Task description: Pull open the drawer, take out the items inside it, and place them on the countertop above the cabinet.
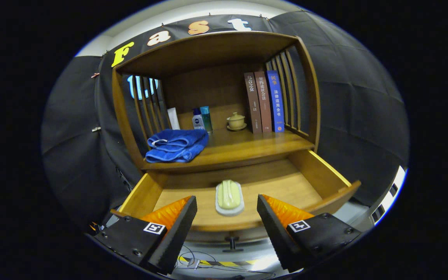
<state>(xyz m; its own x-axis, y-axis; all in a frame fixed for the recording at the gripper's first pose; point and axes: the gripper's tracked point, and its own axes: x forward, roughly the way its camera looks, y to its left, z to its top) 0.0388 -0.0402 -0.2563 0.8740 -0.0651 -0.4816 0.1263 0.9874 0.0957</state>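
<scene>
The wooden drawer (327, 171) stands pulled out below the countertop (247, 149). Inside it, on the drawer floor, lies a pale green bar of soap on a white dish (229, 197). My gripper (227, 202) hovers over the drawer's front edge, open. The soap dish sits between the two fingertips, with a clear gap on each side. The drawer's knob (231, 243) shows below, between the fingers.
On the countertop lie a folded blue towel (177, 145), a white tube (174, 118), two small bottles (202, 118), a lidded ceramic cup on a saucer (236, 121) and three upright books (265, 102). Slatted side walls (290, 91) close the shelf.
</scene>
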